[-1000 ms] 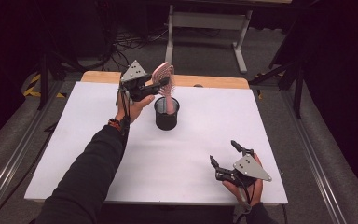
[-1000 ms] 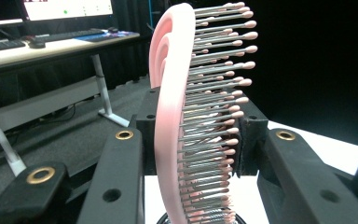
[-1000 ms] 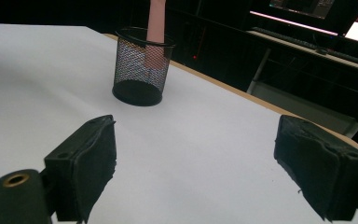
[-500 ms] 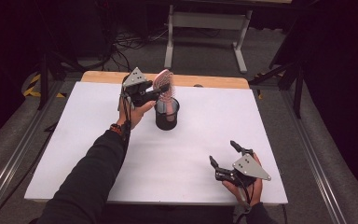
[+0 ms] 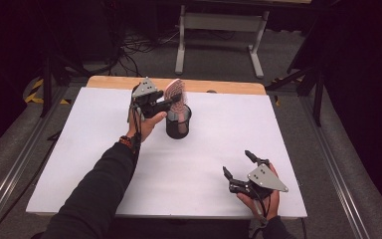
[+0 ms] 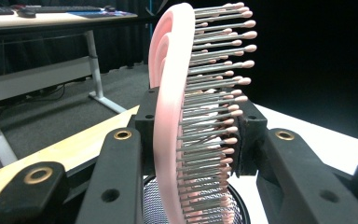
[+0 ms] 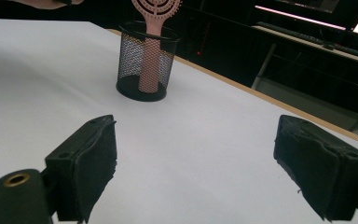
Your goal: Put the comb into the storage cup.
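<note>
1. Upper centre of the high view: the left tongs (image 5: 165,103) clamp the pink hairbrush (image 5: 175,94), its handle inside the black mesh cup (image 5: 178,124).
2. Lower right, the right tongs (image 5: 238,167) gape empty above the white tabletop (image 5: 79,149), well apart from the brush.

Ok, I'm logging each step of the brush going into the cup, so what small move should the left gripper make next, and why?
Probably open the left gripper and let go. Its fingers clamp the pink brush by the head, and the handle already stands inside the mesh cup, seemingly down to its base in the right gripper view, so the cup should hold it upright.
</note>
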`<state>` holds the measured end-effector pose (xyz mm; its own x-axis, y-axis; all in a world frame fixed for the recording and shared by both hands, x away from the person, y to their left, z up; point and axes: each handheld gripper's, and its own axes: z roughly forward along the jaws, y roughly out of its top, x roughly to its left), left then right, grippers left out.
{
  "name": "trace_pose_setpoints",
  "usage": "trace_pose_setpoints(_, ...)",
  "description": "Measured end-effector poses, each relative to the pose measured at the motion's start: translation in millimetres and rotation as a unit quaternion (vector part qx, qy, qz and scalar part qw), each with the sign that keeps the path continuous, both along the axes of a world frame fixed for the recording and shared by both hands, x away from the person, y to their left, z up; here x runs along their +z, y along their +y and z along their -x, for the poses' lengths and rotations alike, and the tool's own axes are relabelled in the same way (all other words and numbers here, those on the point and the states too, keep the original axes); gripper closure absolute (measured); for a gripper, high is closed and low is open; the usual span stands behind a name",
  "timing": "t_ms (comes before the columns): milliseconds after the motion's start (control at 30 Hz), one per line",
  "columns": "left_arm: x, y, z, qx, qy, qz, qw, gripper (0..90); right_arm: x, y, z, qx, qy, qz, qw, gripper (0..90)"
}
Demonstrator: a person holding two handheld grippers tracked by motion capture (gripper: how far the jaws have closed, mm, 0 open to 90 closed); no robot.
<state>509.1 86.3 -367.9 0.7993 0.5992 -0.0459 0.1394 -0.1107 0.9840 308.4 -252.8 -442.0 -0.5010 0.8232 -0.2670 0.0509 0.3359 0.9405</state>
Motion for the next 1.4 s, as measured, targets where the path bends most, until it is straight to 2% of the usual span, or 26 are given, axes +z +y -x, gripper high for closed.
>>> trace_pose_setpoints(400,-5.3,6.2,-2.3,0.014,0.006,0.018,0.9997,62.8,-1.0,0.9,-0.8,0.003,0.004,0.005,1.0000,14.0)
trace_pose_setpoints(833,-9.8,17.6,-10.5,0.050,0.020,0.004,0.9985,57.5,-1.8,1.2,-1.4,0.001,0.007,0.005,1.0000,14.0)
trace_pose_setpoints(1167,-13.5,26.9,-13.5,0.056,0.026,-0.003,0.9981,55.9,-2.0,1.4,-1.7,0.001,0.007,0.008,0.9999,14.0)
trace_pose_setpoints(1400,-18.1,31.7,-14.8,0.057,0.032,0.004,0.9979,54.5,-2.6,1.9,-2.0,0.001,0.009,0.010,0.9999,14.1)
